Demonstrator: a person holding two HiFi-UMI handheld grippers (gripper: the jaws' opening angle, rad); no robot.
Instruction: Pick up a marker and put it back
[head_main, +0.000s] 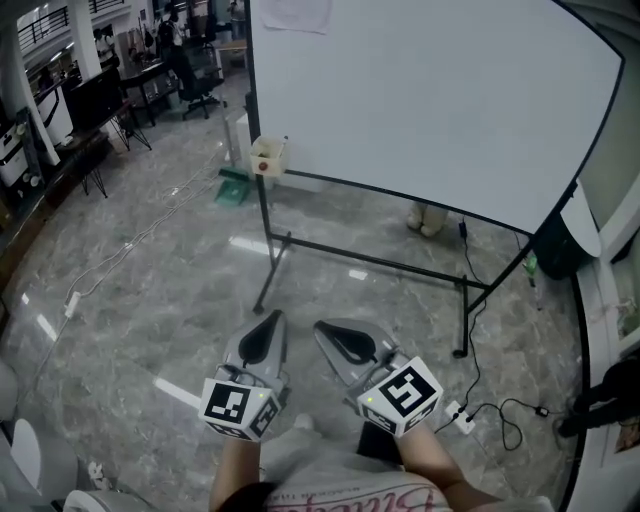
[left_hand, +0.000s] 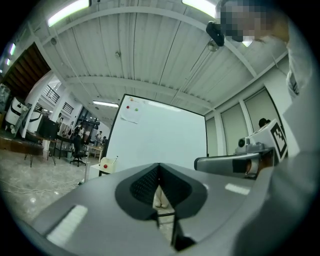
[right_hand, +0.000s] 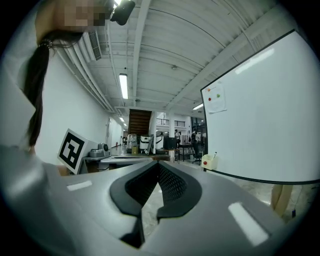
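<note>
A small cream marker box (head_main: 267, 156) hangs at the left end of the whiteboard (head_main: 430, 95) ledge, and a thin marker tip sticks up from it. The same box (left_hand: 106, 164) shows in the left gripper view, and the box (right_hand: 209, 161) shows again in the right gripper view. My left gripper (head_main: 273, 316) and right gripper (head_main: 321, 328) are held side by side low in the head view, well short of the board. Both have their jaws pressed together with nothing between them. The left gripper (left_hand: 159, 175) and the right gripper (right_hand: 159, 172) each point toward the board.
The whiteboard stands on a black metal frame (head_main: 370, 262) on a marble floor. A power strip and cables (head_main: 465, 418) lie on the floor at the right. Desks and office chairs (head_main: 200, 85) fill the far left. A green object (head_main: 233, 188) lies below the box.
</note>
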